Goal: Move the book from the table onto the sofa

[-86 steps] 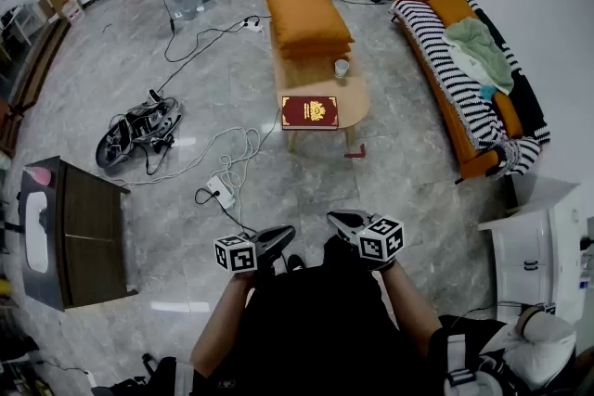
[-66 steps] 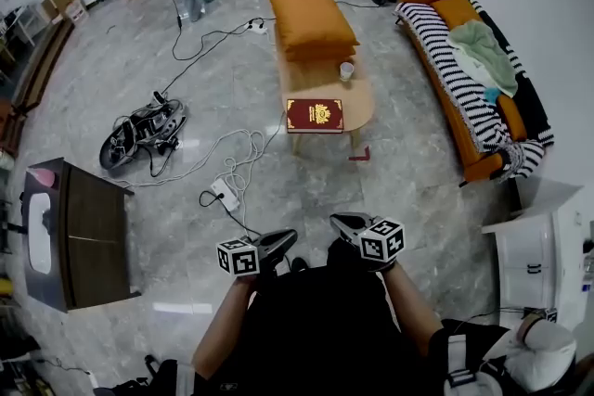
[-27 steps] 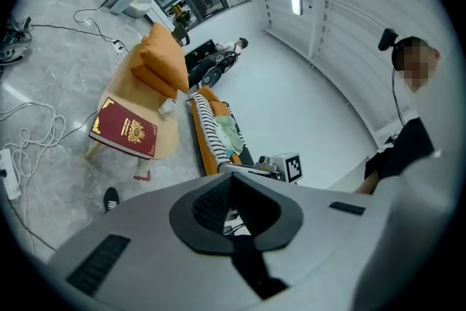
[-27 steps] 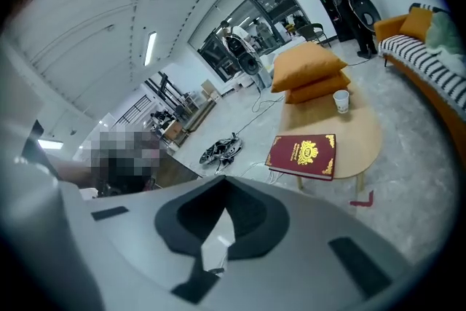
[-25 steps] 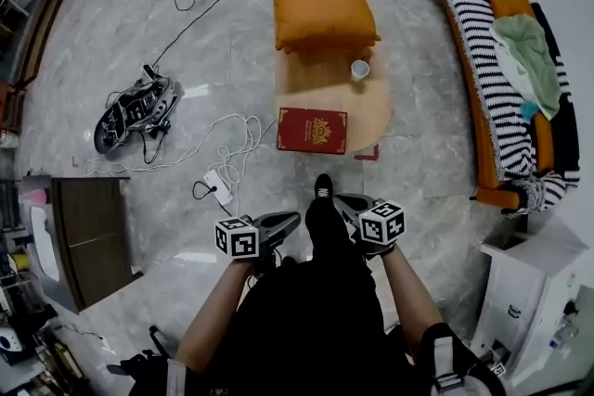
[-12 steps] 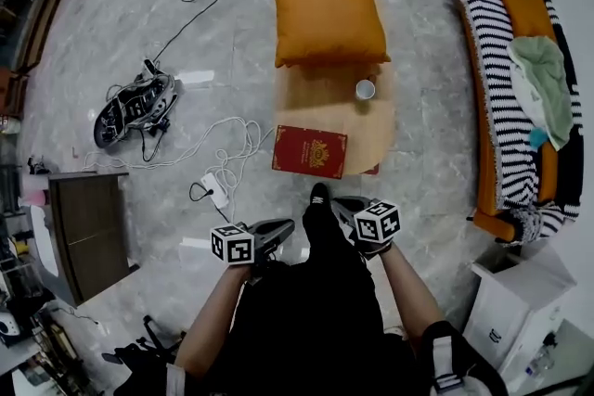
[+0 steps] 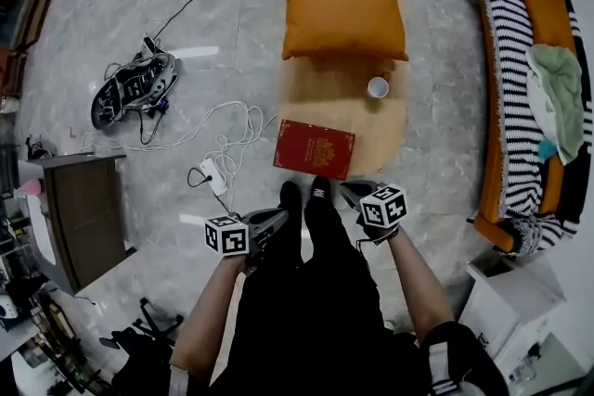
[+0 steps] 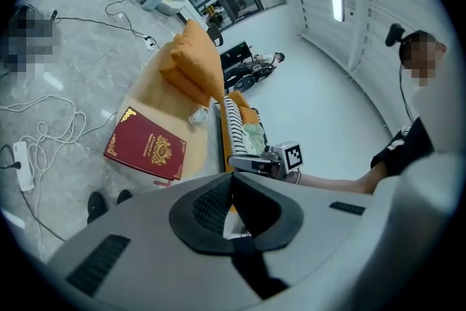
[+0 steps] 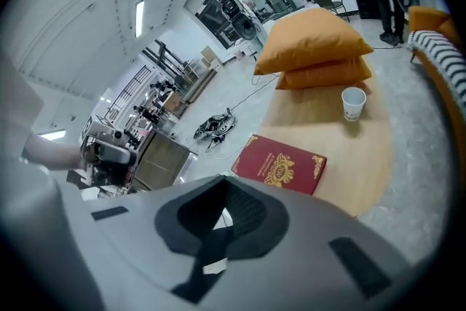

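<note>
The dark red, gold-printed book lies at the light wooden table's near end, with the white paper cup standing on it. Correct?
Almost. The dark red, gold-printed book lies at the light wooden table's near end, but the white paper cup stands on bare tabletop, apart from the book, as the head view shows.

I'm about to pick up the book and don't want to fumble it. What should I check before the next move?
1. Book lies flat on the table, nothing on it: ok.
2. Left hand-held gripper open for the grasp: not ok, shut and empty.
3. Right hand-held gripper open: not ok, shut and empty.
4. Cup apart from the book: ok.
5. Bare striped spot on the sofa: ok.
</note>
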{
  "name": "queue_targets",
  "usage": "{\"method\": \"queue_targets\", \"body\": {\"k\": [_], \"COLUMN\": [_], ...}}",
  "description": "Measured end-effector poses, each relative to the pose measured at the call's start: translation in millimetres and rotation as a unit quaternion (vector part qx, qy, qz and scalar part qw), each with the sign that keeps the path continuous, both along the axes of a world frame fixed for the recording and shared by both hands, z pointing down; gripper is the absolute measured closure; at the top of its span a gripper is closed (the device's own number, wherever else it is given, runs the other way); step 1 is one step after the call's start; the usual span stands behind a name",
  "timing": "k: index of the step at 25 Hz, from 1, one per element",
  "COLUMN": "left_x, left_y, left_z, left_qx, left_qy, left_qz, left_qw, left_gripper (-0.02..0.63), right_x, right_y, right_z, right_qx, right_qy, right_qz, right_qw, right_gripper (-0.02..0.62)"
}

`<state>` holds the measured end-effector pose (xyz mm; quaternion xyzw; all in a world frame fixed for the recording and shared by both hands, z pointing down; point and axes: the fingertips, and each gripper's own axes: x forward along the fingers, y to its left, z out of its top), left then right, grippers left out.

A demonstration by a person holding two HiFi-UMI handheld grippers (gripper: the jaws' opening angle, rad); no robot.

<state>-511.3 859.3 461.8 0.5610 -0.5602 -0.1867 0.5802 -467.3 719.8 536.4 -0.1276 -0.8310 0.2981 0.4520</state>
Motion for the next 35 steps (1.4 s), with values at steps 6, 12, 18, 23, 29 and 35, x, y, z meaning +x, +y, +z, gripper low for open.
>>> {"method": "queue_targets", "body": {"k": [6, 12, 18, 23, 29, 35], "left_x": [-41, -99, -141, -161, -150, -112], "left_y": [-7, -34, -56, -53, -50, -64], "left_z": [83, 179, 242, 281, 334, 342], "left_qx": [-0.025, -0.026, -0.02, -0.016, -0.052, -0.035], "left_qy": [0.013, 0.007, -0.016, 0.02, 0.052, 0.106], "left_qz": [0.013, 0.026, 0.041, 0.038, 0.065, 0.092], "left_qw": [0.9995, 0.9993, 0.9988, 0.999, 0.9952, 0.9895], "left_gripper": [0.595, 0.595, 0.591, 0.328, 0.258, 0.257], "right_x": [-3, -23, -38, -51, -47, -46], "right_y": [-12, -43, -86, -96, -96, -95], "right_z": [67, 144, 202, 224, 246, 250], "right_qx": [-0.003, 0.041, 0.067, 0.024, -0.004, -0.006], "right_qy": [0.045, 0.052, 0.048, 0.017, 0.014, -0.001], "right_qz": [0.024, 0.08, 0.188, 0.22, 0.226, 0.257], "right_qw": [0.999, 0.995, 0.979, 0.975, 0.974, 0.966], "right_gripper": [0.589, 0.588, 0.33, 0.242, 0.242, 0.242]}}
